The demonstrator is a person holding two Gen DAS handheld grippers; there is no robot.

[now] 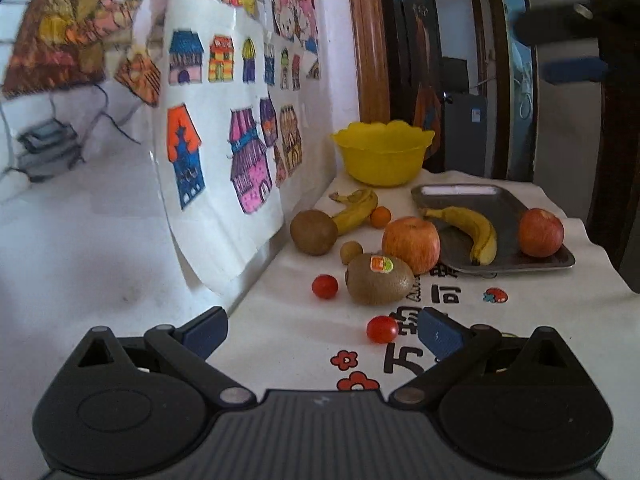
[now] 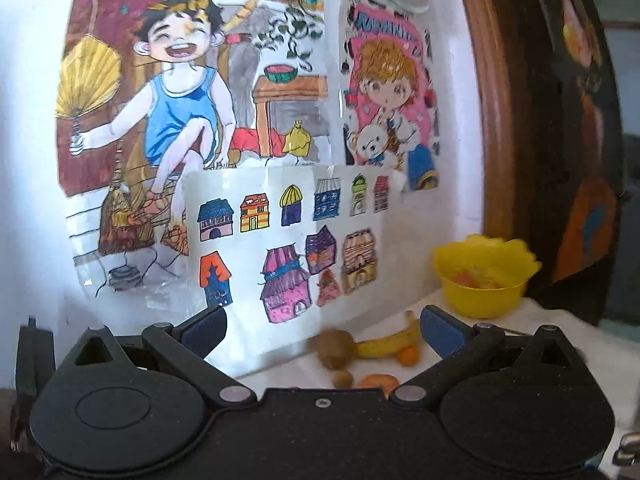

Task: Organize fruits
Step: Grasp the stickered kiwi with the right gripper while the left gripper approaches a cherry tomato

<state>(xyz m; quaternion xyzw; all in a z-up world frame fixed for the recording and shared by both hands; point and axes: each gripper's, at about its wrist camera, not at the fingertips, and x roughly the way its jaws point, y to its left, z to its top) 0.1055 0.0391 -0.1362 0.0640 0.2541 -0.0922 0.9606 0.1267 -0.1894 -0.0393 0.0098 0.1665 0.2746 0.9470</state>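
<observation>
While both grippers [image 1: 324, 334] [image 2: 324, 332] gape empty, tray [image 1: 460, 196] holds banana [image 1: 476, 230] and apple [image 1: 541, 233].

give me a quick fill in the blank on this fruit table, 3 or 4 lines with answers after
1. On the grey tray lie a banana and one ____.
2. The bowl at the back of the table is coloured ____.
3. The kiwi nearest the left gripper bears a ____ on top.
4. The left gripper's jaws stand ____, with nothing between them.

Missing words: apple; yellow; sticker; open
</observation>
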